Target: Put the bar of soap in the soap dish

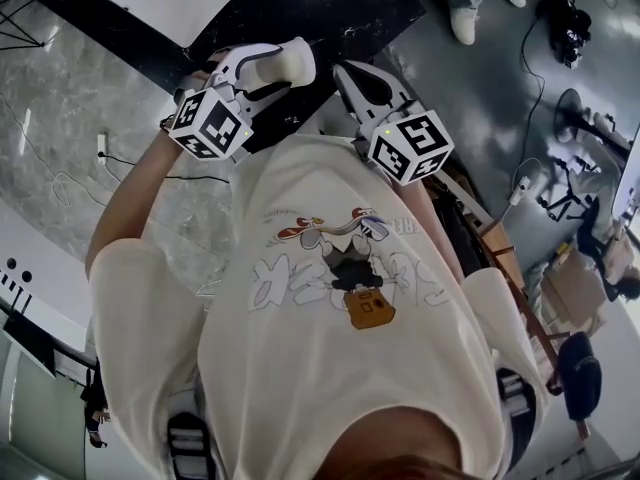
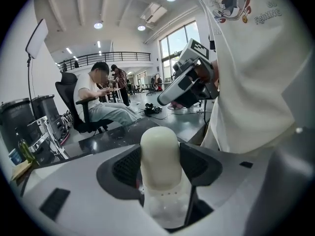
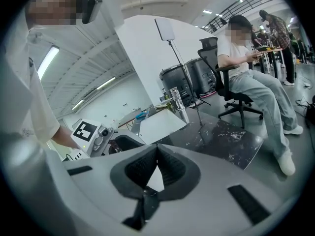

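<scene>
the left gripper (image 1: 262, 68) is held up in front of the person's shirt (image 1: 340, 308), its marker cube (image 1: 210, 123) at the left of the head view. its jaws are clamped on the soap (image 1: 297, 60), a cream bar with a rounded end that sticks out past the tips. in the left gripper view the soap (image 2: 159, 154) stands upright between the two dark pads (image 2: 125, 167), touching both, with its lower part sunk in the throat of the gripper. it is in the air, not on any surface; from the head it shows over the near edge of the dark desk (image 1: 300, 13).

just to the right, near but apart from the soap, the right gripper (image 1: 350, 76) points the same way. its own view shows the right gripper (image 3: 157, 157) with the pads meeting at the tips and nothing held; only a thin wedge of gap shows below them.

further right in that view, a white board (image 3: 160, 124) lies on the desk (image 3: 226, 139), and beyond its far edge a person sits in an office chair (image 3: 231, 90).
</scene>
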Available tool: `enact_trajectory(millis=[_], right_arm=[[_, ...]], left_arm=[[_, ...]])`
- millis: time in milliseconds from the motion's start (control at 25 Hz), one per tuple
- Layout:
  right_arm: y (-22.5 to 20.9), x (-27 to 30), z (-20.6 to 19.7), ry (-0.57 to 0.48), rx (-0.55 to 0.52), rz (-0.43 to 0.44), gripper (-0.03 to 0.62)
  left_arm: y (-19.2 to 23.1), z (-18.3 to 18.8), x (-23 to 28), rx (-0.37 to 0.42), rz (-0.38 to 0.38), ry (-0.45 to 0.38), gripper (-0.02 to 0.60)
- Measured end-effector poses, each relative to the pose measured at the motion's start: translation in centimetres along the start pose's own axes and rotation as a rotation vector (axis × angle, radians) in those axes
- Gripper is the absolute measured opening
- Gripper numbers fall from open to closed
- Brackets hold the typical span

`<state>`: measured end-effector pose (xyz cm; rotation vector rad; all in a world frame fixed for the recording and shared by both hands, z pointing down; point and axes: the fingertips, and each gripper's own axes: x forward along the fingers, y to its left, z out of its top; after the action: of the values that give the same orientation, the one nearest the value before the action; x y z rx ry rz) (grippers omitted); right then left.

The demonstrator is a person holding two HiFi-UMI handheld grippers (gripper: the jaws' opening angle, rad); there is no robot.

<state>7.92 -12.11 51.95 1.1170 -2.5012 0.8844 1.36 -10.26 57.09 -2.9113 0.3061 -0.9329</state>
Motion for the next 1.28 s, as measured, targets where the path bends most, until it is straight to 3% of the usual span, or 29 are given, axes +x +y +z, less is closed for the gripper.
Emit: enact_trajectory(millis=[520, 800, 1280], right_arm=[[-0.1, -0.3, -0.4, -0.006, 0.013, -0.017, 0.006], [0.2, -0.3, -0.6, -0.002, 0.014, -0.019, 0.006], [0.3, -0.8, -0.6, -0.016, 0.015, -0.018, 0.006]], left_arm=[[-0.7, -1.6, 1.2, -0.036, -0.055, 0.028, 0.258], [-0.5, -2.7, 1.5, -0.011, -0.058, 0.073, 0.258], [-0.7, -2.8, 1.7, -0.028, -0.059, 0.065, 0.258]])
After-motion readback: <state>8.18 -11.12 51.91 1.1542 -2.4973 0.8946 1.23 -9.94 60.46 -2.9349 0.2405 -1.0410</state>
